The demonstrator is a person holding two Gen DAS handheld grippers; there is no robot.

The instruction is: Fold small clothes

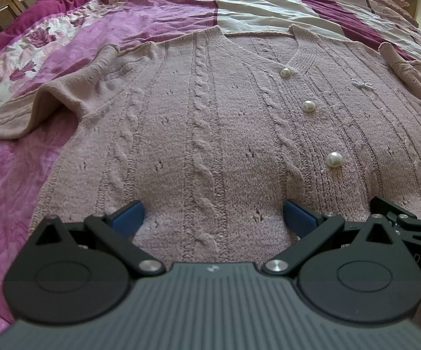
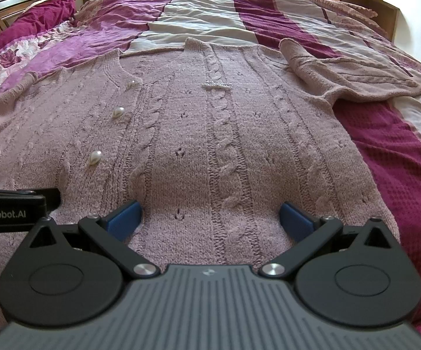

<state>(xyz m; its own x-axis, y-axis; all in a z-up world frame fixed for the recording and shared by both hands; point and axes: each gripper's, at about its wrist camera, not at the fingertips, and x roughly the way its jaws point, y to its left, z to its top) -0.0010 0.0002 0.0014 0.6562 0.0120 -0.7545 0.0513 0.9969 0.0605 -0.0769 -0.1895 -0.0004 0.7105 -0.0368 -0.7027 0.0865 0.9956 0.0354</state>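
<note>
Left wrist view: a dusty-pink cable-knit cardigan point(image 1: 210, 134) lies flat and face-up on a bed, spread directly ahead of the left gripper point(image 1: 213, 218), whose blue-padded fingers point(image 1: 127, 214) stand wide apart just over the knit near the hem. Three pearl buttons point(image 1: 308, 106) run up the placket ahead and to the right, toward the V-neck. One short sleeve point(image 1: 21, 116) spreads out to the far left over a magenta floral bedspread point(image 1: 12, 67). Right wrist view: the right gripper point(image 2: 210, 218) hovers alongside, likewise spread open above the hem, with the other sleeve point(image 2: 353, 73) folded out ahead to its right and a small beaded bow point(image 2: 217, 85) straight ahead on the chest.
</note>
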